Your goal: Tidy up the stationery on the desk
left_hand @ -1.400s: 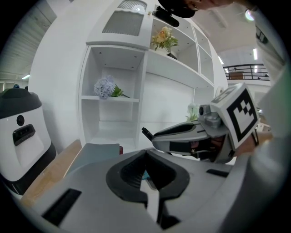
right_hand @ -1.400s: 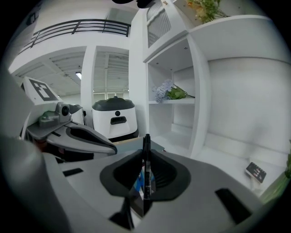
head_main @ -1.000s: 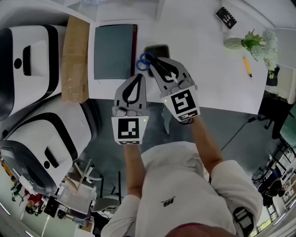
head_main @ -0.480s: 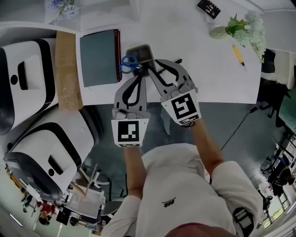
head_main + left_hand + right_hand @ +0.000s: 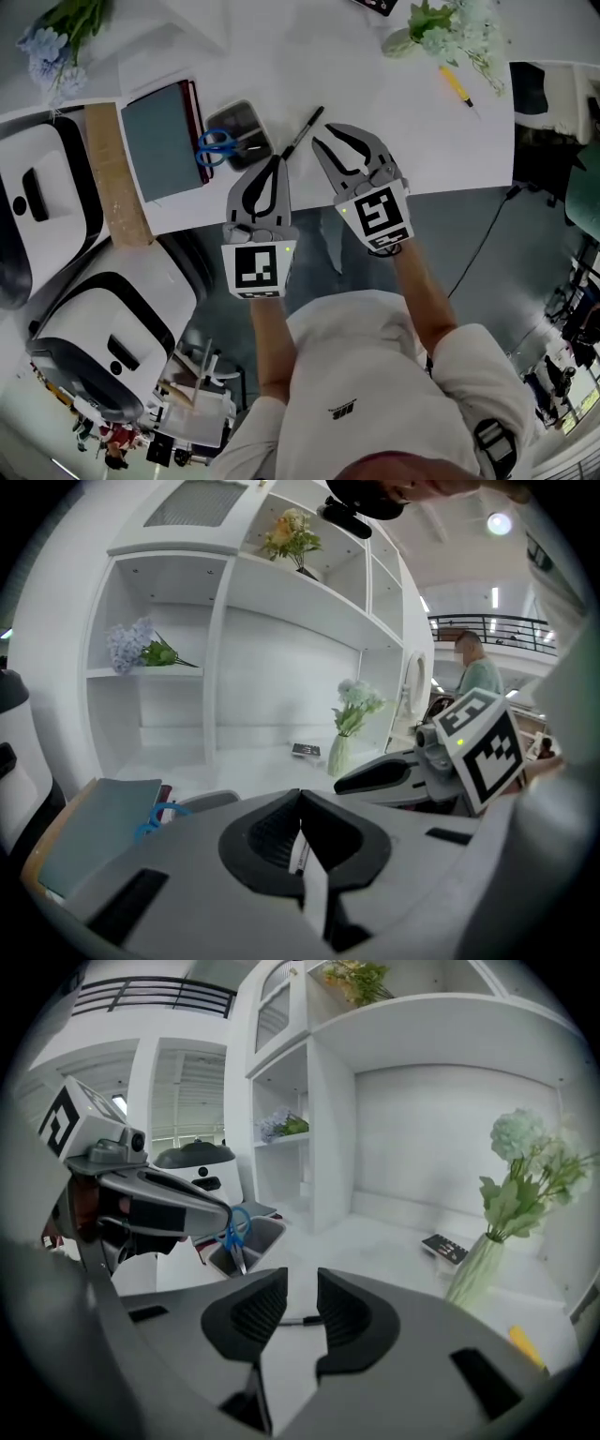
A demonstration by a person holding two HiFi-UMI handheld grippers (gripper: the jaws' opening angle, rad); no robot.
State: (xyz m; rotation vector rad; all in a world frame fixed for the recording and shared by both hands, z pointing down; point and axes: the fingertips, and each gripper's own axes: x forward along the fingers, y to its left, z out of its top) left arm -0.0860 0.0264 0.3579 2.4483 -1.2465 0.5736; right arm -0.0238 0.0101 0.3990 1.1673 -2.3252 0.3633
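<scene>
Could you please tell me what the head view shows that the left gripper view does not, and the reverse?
Only the head view: the yellow pen and the brown board. Only the left gripper view: yellow flowers on a top shelf and a person in the background. Both: the grey notebook, blue scissors, the right gripper, and the left gripper shut on the black pen.

Left tongs (image 5: 277, 161) pinched shut on a pen (image 5: 305, 127); right tongs (image 5: 323, 135) parted alongside
</scene>
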